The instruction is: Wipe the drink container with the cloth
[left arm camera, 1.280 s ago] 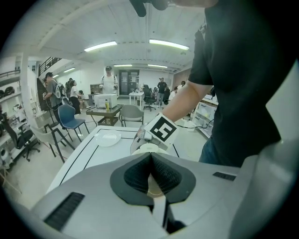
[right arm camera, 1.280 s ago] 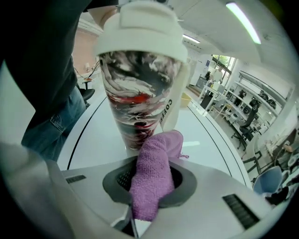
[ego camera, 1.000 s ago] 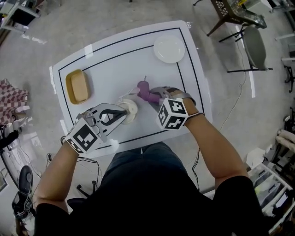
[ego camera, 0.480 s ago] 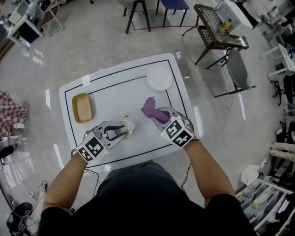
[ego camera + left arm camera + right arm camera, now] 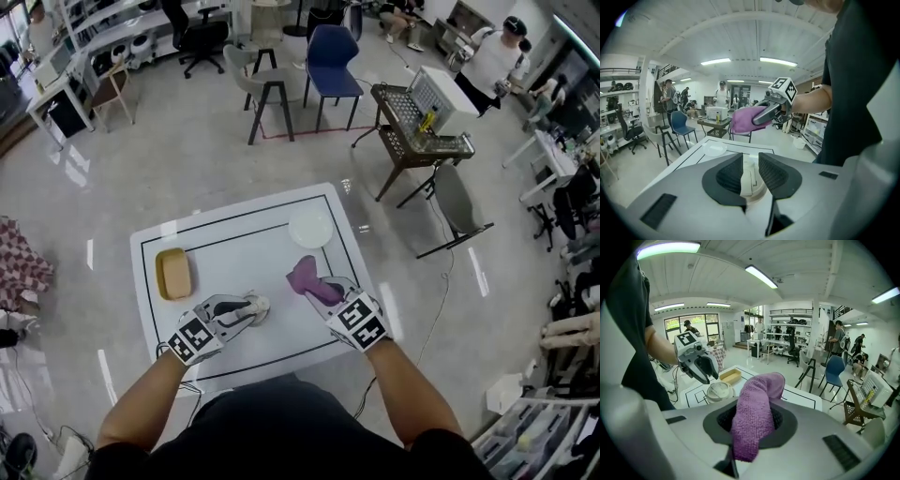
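Since the earlier frame the purple cloth has risen off the table. The drink container stands between the left gripper's jaws, which have just been opening to a narrow gap, pads clear. Nearby, the right gripper clamps the cloth.

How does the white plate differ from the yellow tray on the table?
The plate is round and white; the tray is oblong and yellow-brown. The plate lies near the far right corner, the tray by the left edge. Both sit empty on the table.
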Demonstrator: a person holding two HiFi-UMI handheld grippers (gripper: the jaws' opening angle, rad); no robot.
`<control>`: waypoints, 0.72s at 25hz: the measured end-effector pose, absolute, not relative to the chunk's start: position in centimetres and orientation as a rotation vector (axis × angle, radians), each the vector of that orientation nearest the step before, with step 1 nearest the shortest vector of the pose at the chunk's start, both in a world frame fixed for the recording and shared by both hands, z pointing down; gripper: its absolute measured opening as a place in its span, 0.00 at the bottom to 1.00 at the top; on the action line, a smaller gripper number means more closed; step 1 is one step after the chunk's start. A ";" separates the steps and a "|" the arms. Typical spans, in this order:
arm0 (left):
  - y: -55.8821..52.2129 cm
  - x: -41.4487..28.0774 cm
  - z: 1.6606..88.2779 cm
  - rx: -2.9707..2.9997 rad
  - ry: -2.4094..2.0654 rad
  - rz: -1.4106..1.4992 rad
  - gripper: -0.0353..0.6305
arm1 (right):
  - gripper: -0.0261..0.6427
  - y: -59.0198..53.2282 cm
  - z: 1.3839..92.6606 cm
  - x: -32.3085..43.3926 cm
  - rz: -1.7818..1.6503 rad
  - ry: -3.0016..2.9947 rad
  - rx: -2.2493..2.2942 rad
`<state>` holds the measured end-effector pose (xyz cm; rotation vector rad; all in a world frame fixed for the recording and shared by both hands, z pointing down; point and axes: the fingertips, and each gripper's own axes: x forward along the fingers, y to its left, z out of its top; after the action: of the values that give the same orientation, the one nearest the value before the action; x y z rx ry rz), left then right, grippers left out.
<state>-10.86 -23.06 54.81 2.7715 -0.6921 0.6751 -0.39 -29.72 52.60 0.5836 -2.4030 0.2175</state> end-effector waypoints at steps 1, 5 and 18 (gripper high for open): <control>-23.1 -11.1 53.8 2.781 -0.713 0.655 0.22 | 0.16 -29.4 51.9 -0.4 0.211 -2.411 0.592; -23.3 -12.6 49.3 2.811 -0.831 0.568 0.22 | 0.15 -28.2 49.0 -0.8 0.161 -2.436 0.617; -19.6 -20.9 36.6 2.843 -1.257 0.339 0.22 | 0.15 -24.3 38.4 -3.9 0.100 -2.553 0.784</control>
<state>-20.90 -19.64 36.64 2.8430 -1.2572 0.3385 -3.87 -24.30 38.42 0.7844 -2.5531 0.0995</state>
